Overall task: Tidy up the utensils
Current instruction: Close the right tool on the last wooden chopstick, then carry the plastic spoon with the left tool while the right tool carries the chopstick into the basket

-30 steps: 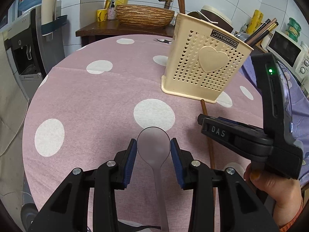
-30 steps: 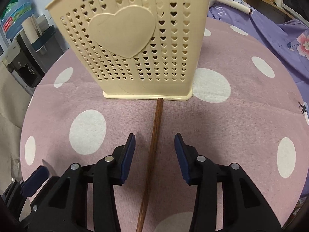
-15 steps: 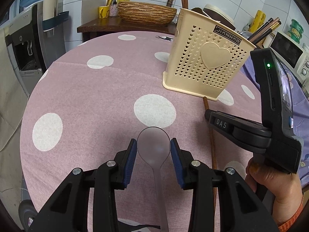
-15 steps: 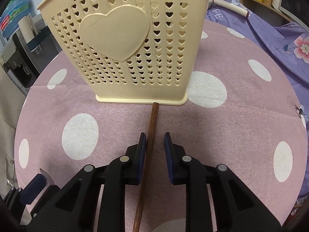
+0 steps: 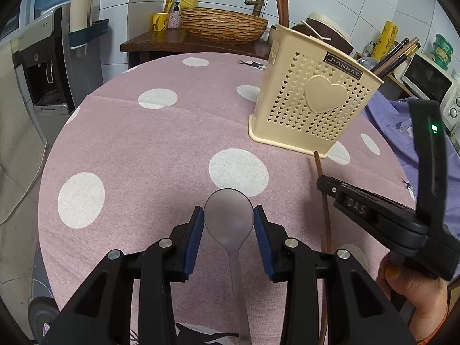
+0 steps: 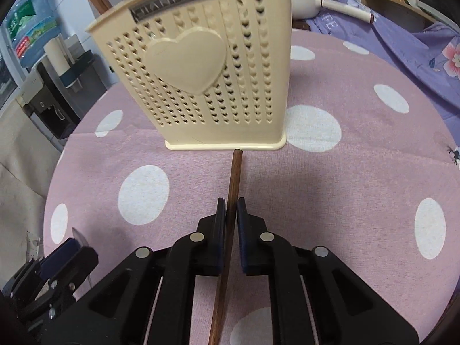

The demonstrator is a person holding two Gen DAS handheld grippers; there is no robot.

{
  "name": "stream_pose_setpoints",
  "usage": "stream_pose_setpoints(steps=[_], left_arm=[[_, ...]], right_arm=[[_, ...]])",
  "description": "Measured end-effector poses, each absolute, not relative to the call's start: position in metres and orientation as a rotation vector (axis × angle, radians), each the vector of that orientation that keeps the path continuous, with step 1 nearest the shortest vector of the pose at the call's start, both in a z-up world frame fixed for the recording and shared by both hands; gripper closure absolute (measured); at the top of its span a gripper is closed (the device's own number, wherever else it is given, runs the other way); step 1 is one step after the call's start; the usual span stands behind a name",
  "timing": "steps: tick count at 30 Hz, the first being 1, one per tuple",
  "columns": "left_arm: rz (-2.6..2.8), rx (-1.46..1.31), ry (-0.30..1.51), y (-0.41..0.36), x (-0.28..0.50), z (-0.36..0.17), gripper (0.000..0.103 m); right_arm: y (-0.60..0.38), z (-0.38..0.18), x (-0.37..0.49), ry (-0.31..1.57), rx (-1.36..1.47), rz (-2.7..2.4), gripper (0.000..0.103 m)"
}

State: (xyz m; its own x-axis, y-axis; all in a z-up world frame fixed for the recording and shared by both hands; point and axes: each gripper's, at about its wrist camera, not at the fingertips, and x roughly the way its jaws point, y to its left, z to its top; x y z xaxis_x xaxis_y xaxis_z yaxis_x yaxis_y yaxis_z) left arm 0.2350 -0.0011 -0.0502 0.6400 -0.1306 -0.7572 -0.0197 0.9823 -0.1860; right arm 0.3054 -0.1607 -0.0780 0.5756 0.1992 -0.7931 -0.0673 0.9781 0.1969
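Note:
My left gripper (image 5: 228,219) is shut on the bowl of a translucent grey spoon (image 5: 230,207), just above the pink dotted tablecloth (image 5: 143,143). The right gripper (image 6: 231,203) has its jaws closing tight on a brown wooden chopstick (image 6: 235,169), and both pads press its sides. The chopstick's far tip touches the foot of the cream perforated utensil holder (image 6: 201,72). In the left wrist view the holder (image 5: 313,100) stands at the right, with several chopsticks (image 5: 396,54) sticking out of it. A hand (image 5: 417,296) carries the right gripper there.
A wooden counter with a woven basket (image 5: 224,27) stands behind the table. A water dispenser (image 5: 49,72) is at the left and a microwave (image 5: 428,83) at the right. Purple floral cloth (image 6: 417,46) lies beyond the table's right edge.
The right gripper's jaws went from wide apart around the chopstick to clamped on it. The left gripper still holds the spoon in the same place.

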Motion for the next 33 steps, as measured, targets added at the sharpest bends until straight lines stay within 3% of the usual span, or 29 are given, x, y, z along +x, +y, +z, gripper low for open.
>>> stream_pose_setpoints(steps=[19,33], left_arm=[[-0.146,-0.19,0.729,-0.02,0.223,0.023,0.068],[-0.228,-0.16,0.668,-0.025,0.228,0.067,0.068]], right_arm=[[-0.205,0.033,0.22,0.702,0.219,0.306,0.095],[-0.21,0.08,0.198,0.59,0.2,0.318,0.096]])
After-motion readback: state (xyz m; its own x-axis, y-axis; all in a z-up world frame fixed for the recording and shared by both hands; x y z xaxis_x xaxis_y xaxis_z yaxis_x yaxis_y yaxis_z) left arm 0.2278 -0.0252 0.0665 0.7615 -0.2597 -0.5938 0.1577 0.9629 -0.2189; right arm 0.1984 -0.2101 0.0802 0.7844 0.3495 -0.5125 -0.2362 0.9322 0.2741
